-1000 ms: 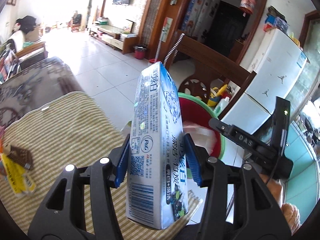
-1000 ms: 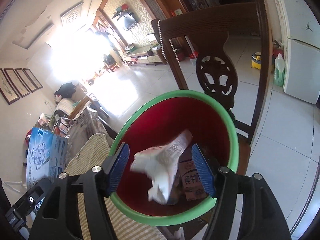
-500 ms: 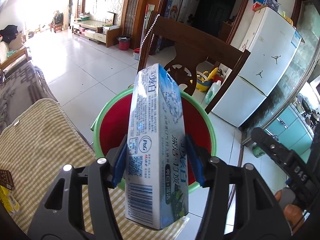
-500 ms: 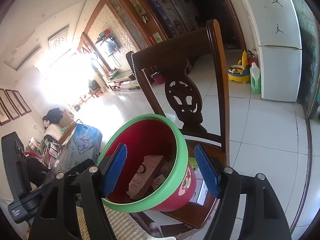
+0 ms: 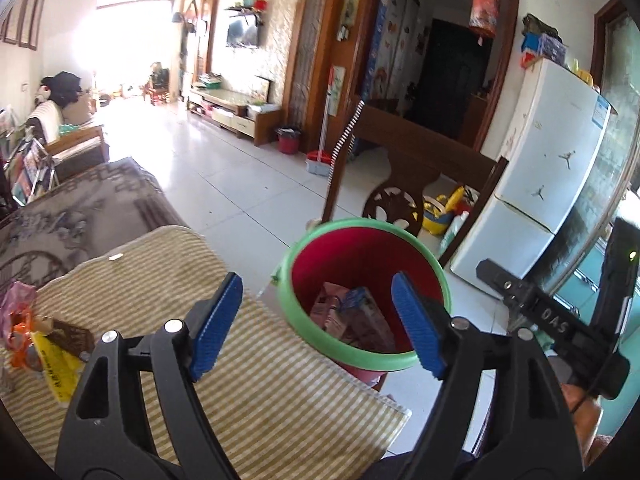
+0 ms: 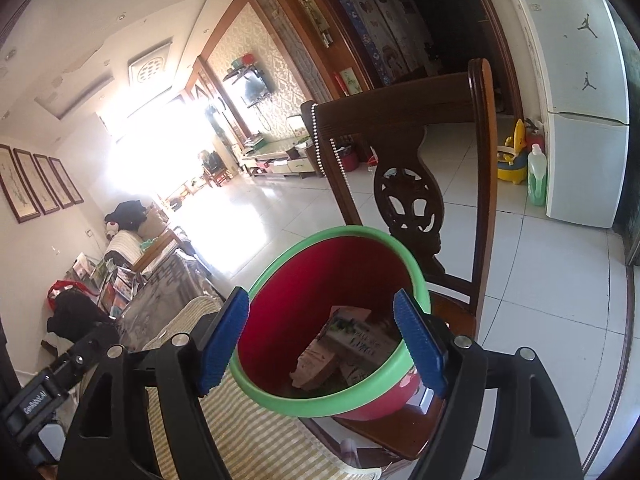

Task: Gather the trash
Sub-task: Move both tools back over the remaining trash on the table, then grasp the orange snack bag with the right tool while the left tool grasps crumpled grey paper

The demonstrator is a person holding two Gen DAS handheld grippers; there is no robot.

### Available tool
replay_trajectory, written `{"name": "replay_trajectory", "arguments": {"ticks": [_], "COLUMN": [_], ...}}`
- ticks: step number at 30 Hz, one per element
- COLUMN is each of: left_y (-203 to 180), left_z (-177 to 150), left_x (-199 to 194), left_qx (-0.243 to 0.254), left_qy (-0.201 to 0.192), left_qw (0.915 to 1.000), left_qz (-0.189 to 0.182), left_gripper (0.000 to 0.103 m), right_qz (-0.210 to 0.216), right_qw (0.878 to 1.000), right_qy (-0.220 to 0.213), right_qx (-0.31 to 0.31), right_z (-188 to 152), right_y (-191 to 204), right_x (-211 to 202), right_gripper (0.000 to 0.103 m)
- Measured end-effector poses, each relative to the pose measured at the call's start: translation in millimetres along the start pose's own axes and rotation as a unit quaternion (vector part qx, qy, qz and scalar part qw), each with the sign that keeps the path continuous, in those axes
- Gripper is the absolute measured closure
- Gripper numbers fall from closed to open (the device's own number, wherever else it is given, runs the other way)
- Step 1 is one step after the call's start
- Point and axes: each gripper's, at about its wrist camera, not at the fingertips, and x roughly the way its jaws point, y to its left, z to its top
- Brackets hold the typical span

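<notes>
Left wrist view: the left gripper [image 5: 316, 322] hangs over the table edge, its blue-padded jaws spread and just been opening, nothing between them. Beyond them stands the red plastic bin with a green rim [image 5: 296, 322], holding a blue-and-white toothpaste carton [image 5: 366, 312] and a pinkish carton [image 5: 326, 308]. The bin sits on a dark carved wooden chair [image 5: 416, 160]. Below lies a yellow-and-white striped cloth [image 5: 280, 384] on the table, with a yellow wrapper [image 5: 56, 368] and other bright scraps [image 5: 16, 320] at its far left. The right gripper's black body [image 5: 548, 320] shows at the right. A white fridge [image 5: 548, 160] stands behind; pale floor tiles [image 5: 224, 176] run to a bright window. Right wrist view: the right gripper [image 6: 320, 338] frames the same bin [image 6: 280, 400], jaws apart, just been widening, empty. Cartons lie inside. A bead string [image 6: 332, 148] hangs on the chair [image 6: 404, 200] back. A green bottle [image 6: 536, 176] stands beside the fridge [image 6: 584, 120].
</notes>
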Motion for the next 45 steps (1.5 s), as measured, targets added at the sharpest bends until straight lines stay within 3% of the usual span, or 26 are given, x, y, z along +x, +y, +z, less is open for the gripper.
{"name": "replay_trajectory", "arguments": {"ticks": [9,14,17,20,23,27,29,32,35,37,42,45], "left_y": [52.0,120.9,179.1,229.2,273.8,313.6,332.7,354.8,369.5,378.4,394.6,396.0], "left_z": [-19.6,-55.4,-74.2,-84.3,-87.4,-91.4,-99.3,-108.4,-115.8,-121.9,-132.7,-132.9], "left_x": [-52.7,-74.9,-94.4,-111.6,-125.7,-137.2,-146.3,-157.7,-171.8,-178.4,-176.9,-169.7], "left_qx": [-0.02,-0.049,-0.088,-0.124,-0.181,-0.204,-0.243,-0.287,-0.314,-0.333,-0.356,-0.358], "left_qy": [-0.023,0.02,0.039,0.048,0.049,0.047,0.038,0.03,0.019,0.015,0.025,0.035], "left_qw": [0.9985,0.9926,0.9825,0.9701,0.9597,0.9427,0.9345,0.9222,0.9116,0.9037,0.8944,0.8951], "left_qz": [0.047,0.109,0.16,0.203,0.209,0.259,0.257,0.257,0.265,0.269,0.27,0.263], "left_gripper": [0.025,0.025,0.025,0.025,0.025,0.025,0.025,0.025,0.023,0.022,0.022,0.022], "right_qz": [0.058,0.093,0.114,0.14,0.171,0.213,0.232,0.249,0.245,0.235,0.204,0.196], "right_qw": [0.995,0.984,0.974,0.954,0.93,0.894,0.876,0.844,0.802,0.782,0.759,0.746], "right_qy": [0.039,0.077,0.107,0.152,0.191,0.217,0.227,0.233,0.234,0.236,0.288,0.307], "right_qx": [-0.071,-0.131,-0.163,-0.218,-0.264,-0.328,-0.356,-0.415,-0.492,-0.527,-0.548,-0.557], "right_z": [-26.1,-51.7,-70.7,-98.3,-129.0,-157.8,-170.3,-196.3,-226.0,-243.6,-273.5,-285.4], "right_y": [70.3,119.8,152.2,194.8,238.3,300.1,334.1,388.3,436.3,455.0,478.5,481.1], "right_x": [0.6,9.3,21.4,37.6,50.0,68.4,80.9,101.8,125.0,143.4,189.7,201.2], "right_gripper": [0.03,0.03,0.03,0.03,0.03,0.03,0.03,0.031,0.031,0.031,0.033,0.049]}}
